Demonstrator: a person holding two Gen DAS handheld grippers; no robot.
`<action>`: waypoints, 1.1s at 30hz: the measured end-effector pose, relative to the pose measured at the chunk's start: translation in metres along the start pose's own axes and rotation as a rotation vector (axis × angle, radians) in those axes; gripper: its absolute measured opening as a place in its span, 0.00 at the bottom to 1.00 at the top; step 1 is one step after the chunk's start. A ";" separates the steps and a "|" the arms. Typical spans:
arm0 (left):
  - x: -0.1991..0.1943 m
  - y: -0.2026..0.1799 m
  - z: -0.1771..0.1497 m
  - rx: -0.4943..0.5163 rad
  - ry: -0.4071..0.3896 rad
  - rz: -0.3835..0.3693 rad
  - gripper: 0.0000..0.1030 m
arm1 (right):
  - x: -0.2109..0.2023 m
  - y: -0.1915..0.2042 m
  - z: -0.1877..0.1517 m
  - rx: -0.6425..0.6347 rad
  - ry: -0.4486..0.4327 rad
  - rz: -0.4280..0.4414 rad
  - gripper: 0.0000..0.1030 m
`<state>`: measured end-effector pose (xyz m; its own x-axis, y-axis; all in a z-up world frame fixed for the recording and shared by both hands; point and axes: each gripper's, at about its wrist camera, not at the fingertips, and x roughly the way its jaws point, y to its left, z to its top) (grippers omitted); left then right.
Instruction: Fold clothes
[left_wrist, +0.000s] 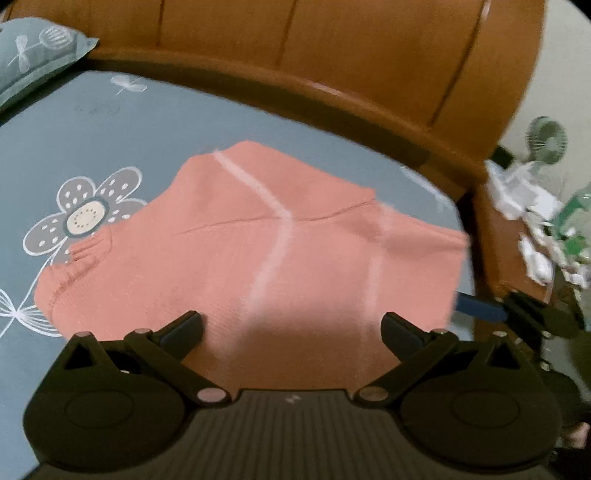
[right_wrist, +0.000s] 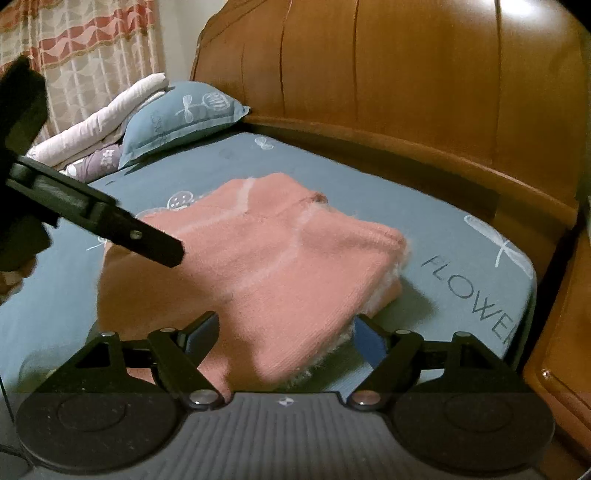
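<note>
We see a pink knitted sweater lying in the middle of both frames on a blue-grey bed sheet, close to the wooden headboard. It already lies doubled over: in the right wrist view its right edge shows several stacked layers, and a ribbed cuff sits at the left centre of the left wrist view. Whether another fold is wanted we cannot settle from this.

The left hand-held gripper has its jaws spread wide over the near edge of the knit, holding nothing. The right hand-held gripper is likewise spread, its blue pads flanking the near corner of the sweater without pinching it.

We judge the sweater soft, limp and fairly thick, light for its bulk, with a fuzzy surface that should grip well against the pads. It will sag and the layers may slide apart if lifted by one layer only. We would take hold at the near edge, through all layers, one corner per gripper.
</note>
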<state>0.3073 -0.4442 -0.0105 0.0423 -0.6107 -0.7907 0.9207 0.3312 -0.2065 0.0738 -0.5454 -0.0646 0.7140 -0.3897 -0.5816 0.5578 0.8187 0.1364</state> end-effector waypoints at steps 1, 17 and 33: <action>-0.008 -0.002 -0.003 0.009 -0.009 0.003 0.99 | -0.004 0.002 0.001 0.000 -0.014 -0.005 0.81; -0.090 0.033 -0.108 -0.006 -0.143 0.215 0.99 | -0.009 0.093 -0.036 -0.337 0.054 0.064 0.40; -0.109 0.027 -0.172 -0.077 -0.215 0.219 0.99 | 0.028 0.019 0.055 -0.180 0.093 -0.195 0.30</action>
<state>0.2612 -0.2448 -0.0287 0.3246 -0.6544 -0.6830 0.8489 0.5201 -0.0948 0.1276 -0.5642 -0.0344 0.5543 -0.5137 -0.6549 0.5906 0.7972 -0.1255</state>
